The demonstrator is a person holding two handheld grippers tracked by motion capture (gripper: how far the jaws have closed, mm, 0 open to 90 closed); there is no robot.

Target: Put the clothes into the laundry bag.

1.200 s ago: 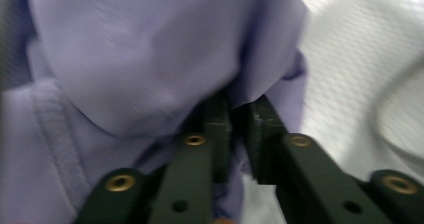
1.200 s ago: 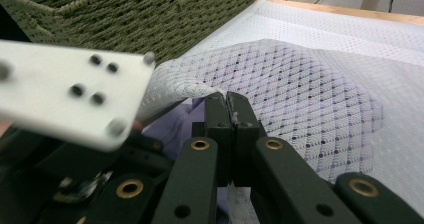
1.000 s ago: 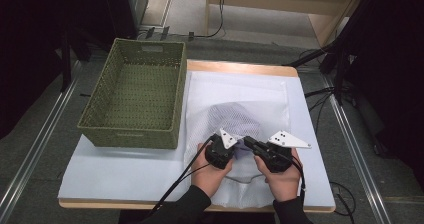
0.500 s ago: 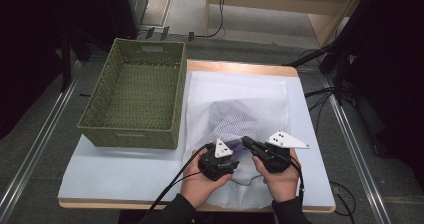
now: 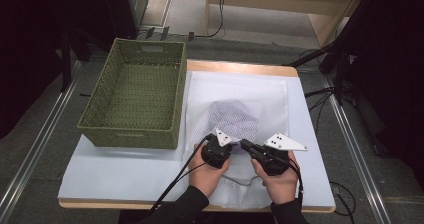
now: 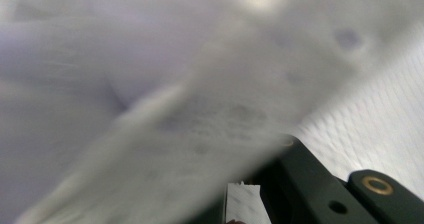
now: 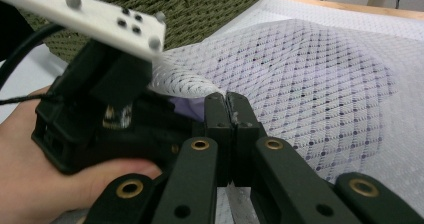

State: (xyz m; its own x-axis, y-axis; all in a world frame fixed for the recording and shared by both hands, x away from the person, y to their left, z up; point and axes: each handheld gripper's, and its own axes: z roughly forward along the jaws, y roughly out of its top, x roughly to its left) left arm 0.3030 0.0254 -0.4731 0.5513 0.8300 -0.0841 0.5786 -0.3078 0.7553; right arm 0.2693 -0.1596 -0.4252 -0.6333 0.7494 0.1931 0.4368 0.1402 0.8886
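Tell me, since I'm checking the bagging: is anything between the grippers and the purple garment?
Yes. The white mesh bag covers the purple garment; both the left gripper and right gripper meet mesh, not garment.

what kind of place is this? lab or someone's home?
Probably a lab or recording workspace, not a home: a small table under a white cover, metal floor rails, loose cables on the floor and a dark equipment frame behind.

My left gripper view is mostly blur: white mesh [image 6: 210, 109] bunched right against the lens, a purplish tint behind it at upper left. Finer mesh weave lies sharp at right. One black jaw shows at bottom right, tip under the mesh fold; can't tell the grip.
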